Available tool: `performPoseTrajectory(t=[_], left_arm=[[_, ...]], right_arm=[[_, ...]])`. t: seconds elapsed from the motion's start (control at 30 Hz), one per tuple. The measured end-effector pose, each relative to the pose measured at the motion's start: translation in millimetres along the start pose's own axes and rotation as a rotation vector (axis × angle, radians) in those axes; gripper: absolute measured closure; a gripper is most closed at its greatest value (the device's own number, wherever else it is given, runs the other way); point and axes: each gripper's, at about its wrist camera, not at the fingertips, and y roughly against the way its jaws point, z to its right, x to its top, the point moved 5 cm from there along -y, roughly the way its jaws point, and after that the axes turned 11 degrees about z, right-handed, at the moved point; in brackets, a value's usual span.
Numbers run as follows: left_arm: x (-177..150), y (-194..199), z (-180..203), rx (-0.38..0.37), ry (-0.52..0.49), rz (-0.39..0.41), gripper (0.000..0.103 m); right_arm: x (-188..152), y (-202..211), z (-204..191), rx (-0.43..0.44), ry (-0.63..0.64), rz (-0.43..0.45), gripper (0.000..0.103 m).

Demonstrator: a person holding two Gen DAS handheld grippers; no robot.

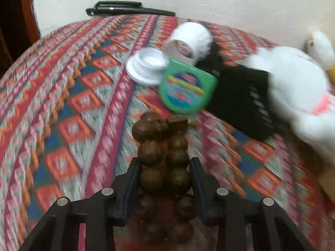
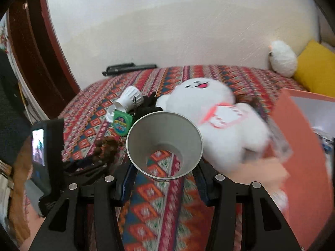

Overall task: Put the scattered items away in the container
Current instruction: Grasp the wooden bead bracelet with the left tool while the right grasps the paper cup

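Note:
My left gripper (image 1: 165, 171) is shut on a string of brown wooden beads (image 1: 163, 146), held above the patterned bedspread (image 1: 62, 104). The beads (image 2: 104, 146) also show in the right wrist view, to the left of a white paper cup (image 2: 165, 144). My right gripper (image 2: 165, 175) is shut on that cup, whose mouth faces the camera; the bedspread pattern shows through its bottom. An orange box (image 2: 303, 146) stands open at the right. Ahead lie a green round tin (image 1: 186, 87), a white jar on its side (image 1: 188, 41) and its white lid (image 1: 146, 67).
A big white plush toy (image 2: 209, 115) lies beside the box, partly over a black item (image 1: 240, 100). Black pens (image 1: 129, 10) rest at the far edge by the wall. A small white plush (image 2: 282, 58) and a yellow cushion (image 2: 316, 67) sit far right.

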Motion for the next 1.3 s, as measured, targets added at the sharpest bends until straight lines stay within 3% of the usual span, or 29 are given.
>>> performPoseTrajectory(t=[0.1, 0.17, 0.53, 0.63, 0.73, 0.8, 0.87, 0.93, 1.13, 1.2, 1.27, 1.3], left_arm=[[-14, 35, 17, -0.037, -0.006, 0.017, 0.064], [-22, 64, 31, -0.054, -0.035, 0.035, 0.103], [-40, 176, 75, -0.186, -0.119, 0.114, 0.103], [-46, 195, 82, -0.196, -0.143, 0.137, 0.103], [-47, 199, 81, -0.157, -0.157, 0.159, 0.103], [-46, 189, 72, -0.108, -0.145, 0.149, 0.093], [-48, 171, 60, -0.038, -0.14, 0.132, 0.048], [-52, 154, 49, 0.021, -0.136, 0.121, 0.035], [-80, 88, 38, 0.049, -0.146, -0.012, 0.032], [-82, 71, 38, 0.058, -0.161, -0.01, 0.027], [-78, 59, 36, 0.082, -0.171, 0.008, 0.013], [-77, 48, 36, 0.078, -0.167, -0.016, 0.013]], right_arm=[[-7, 43, 3, 0.0, -0.001, 0.015, 0.05], [-12, 69, 4, -0.001, -0.002, 0.023, 0.05], [-54, 173, 11, -0.017, -0.029, 0.039, 0.05], [-62, 190, 15, -0.026, -0.036, 0.043, 0.05], [-69, 201, 18, -0.032, -0.046, 0.039, 0.05], [-72, 202, 21, -0.032, -0.062, 0.029, 0.05], [-74, 199, 24, -0.029, -0.077, 0.012, 0.05], [-76, 193, 24, -0.028, -0.082, -0.002, 0.05], [-73, 162, 19, -0.012, -0.085, -0.032, 0.05], [-71, 151, 13, 0.001, -0.081, -0.039, 0.05], [-71, 142, 9, 0.009, -0.076, -0.045, 0.05], [-70, 137, 6, 0.014, -0.074, -0.049, 0.05]])
